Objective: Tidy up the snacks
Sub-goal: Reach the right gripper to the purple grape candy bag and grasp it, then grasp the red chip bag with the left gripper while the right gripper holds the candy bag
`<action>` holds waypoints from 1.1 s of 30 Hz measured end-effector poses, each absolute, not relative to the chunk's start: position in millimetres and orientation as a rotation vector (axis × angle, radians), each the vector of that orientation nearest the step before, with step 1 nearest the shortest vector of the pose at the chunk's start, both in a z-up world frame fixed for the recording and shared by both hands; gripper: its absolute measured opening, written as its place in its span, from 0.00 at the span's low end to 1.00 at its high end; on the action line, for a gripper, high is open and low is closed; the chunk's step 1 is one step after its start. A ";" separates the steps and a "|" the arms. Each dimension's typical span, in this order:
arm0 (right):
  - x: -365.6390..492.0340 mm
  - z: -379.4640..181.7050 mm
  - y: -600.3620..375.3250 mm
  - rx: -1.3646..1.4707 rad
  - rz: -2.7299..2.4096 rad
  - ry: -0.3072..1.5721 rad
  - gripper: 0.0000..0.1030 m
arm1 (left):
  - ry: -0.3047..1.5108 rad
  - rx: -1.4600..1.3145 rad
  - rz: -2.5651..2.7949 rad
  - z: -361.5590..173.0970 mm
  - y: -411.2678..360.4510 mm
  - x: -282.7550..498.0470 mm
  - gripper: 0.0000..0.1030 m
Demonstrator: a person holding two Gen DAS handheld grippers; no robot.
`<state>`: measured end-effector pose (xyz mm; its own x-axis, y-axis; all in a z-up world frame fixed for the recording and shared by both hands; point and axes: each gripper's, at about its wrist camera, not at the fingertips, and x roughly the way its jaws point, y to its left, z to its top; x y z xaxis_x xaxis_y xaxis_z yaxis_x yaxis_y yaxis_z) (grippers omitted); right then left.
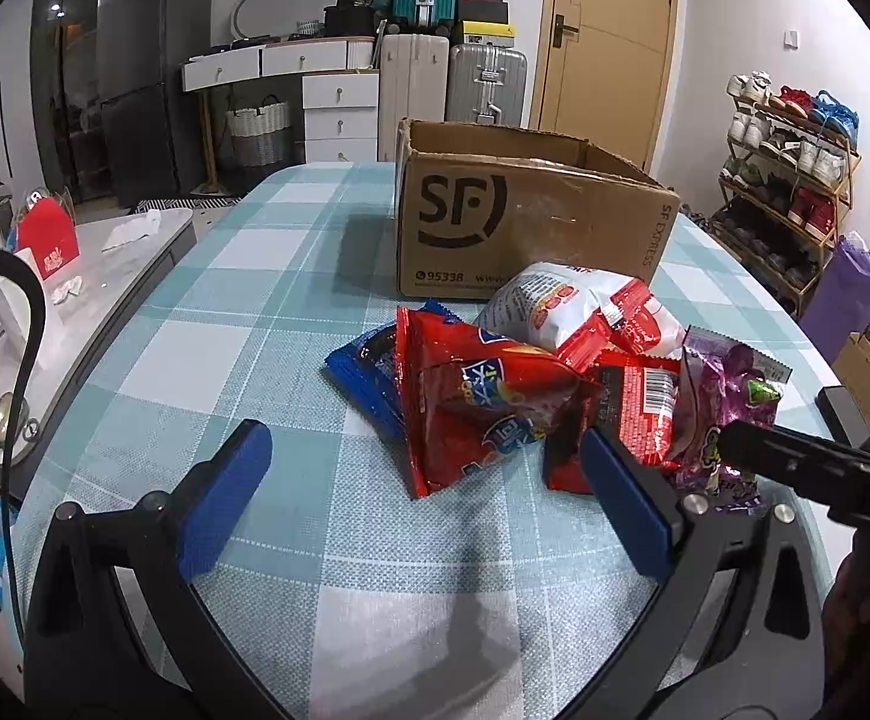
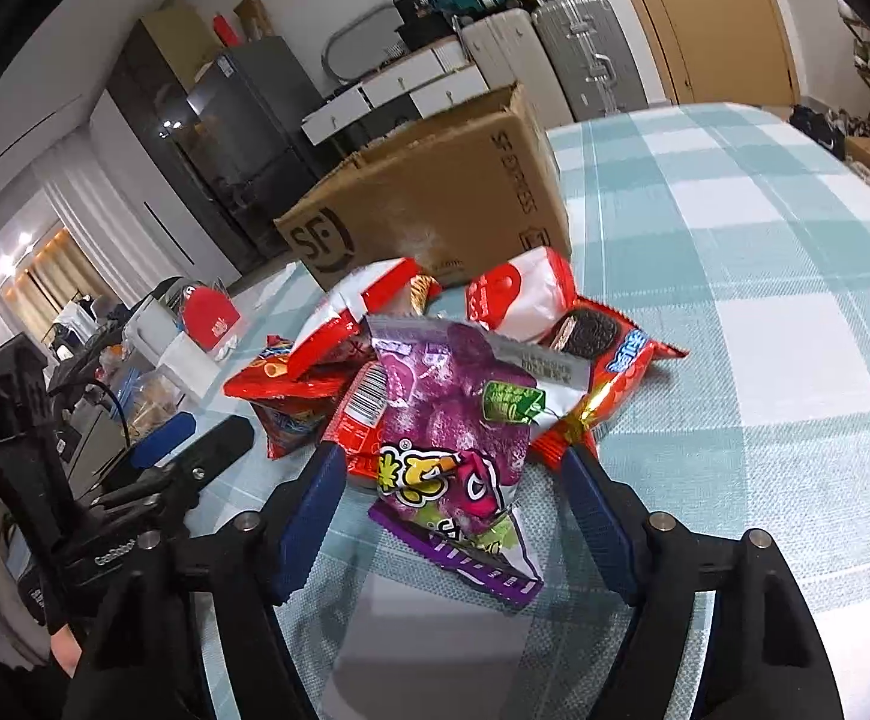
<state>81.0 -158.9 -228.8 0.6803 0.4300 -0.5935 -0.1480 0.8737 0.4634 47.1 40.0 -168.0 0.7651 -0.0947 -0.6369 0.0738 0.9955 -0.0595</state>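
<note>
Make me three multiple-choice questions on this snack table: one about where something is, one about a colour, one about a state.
1. Where does the cardboard box stand?
A) on the table, behind the snack pile
B) on the floor
C) on top of the snack pile

2. What is the main colour of the packet between the fingers of the right gripper?
A) blue
B) brown
C) purple

3. The top of the cardboard box is:
A) taped shut
B) open
C) crushed flat

Answers: 1 A, it rests on the table beyond the pile; 2 C, its wrapper is purple; 3 B, its inner walls show.
</note>
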 end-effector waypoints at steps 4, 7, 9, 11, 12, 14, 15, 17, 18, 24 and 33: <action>85.8 -229.9 -158.0 0.411 0.342 0.766 0.67 | 0.710 -0.031 -0.093 -170.5 40.5 47.9 0.99; 91.3 -232.7 -155.1 0.403 0.322 0.790 0.54 | 0.688 -0.039 -0.090 -167.8 43.1 43.0 1.00; 96.0 -235.8 -154.8 0.424 0.337 0.800 0.53 | 0.689 -0.036 -0.092 -168.5 43.2 42.2 1.00; 96.8 -236.6 -154.7 0.424 0.337 0.797 0.53 | 0.697 -0.037 -0.091 -170.5 44.2 41.0 0.99; 97.2 -236.7 -154.7 0.423 0.339 0.798 0.52 | 0.699 -0.041 -0.092 -170.8 45.1 40.3 0.99; 97.4 -237.3 -155.9 0.427 0.354 0.801 0.51 | 0.701 -0.051 -0.090 -171.4 46.5 40.4 0.99; 98.4 -238.4 -157.7 0.438 0.368 0.806 0.50 | 0.702 -0.054 -0.087 -171.6 46.9 40.6 0.99; 96.7 -240.0 -163.3 0.465 0.381 0.808 0.47 | 0.709 -0.054 -0.084 -172.9 47.0 41.9 0.99; 94.8 -239.6 -164.5 0.466 0.386 0.805 0.45 | 0.715 -0.053 -0.084 -173.6 46.6 42.9 0.99; 86.0 -234.1 -164.1 0.455 0.427 0.776 0.43 | 0.725 -0.052 -0.082 -175.4 46.0 44.5 0.99; 80.7 -228.3 -163.9 0.454 0.459 0.753 0.43 | 0.754 -0.048 -0.064 -178.5 45.6 49.5 0.99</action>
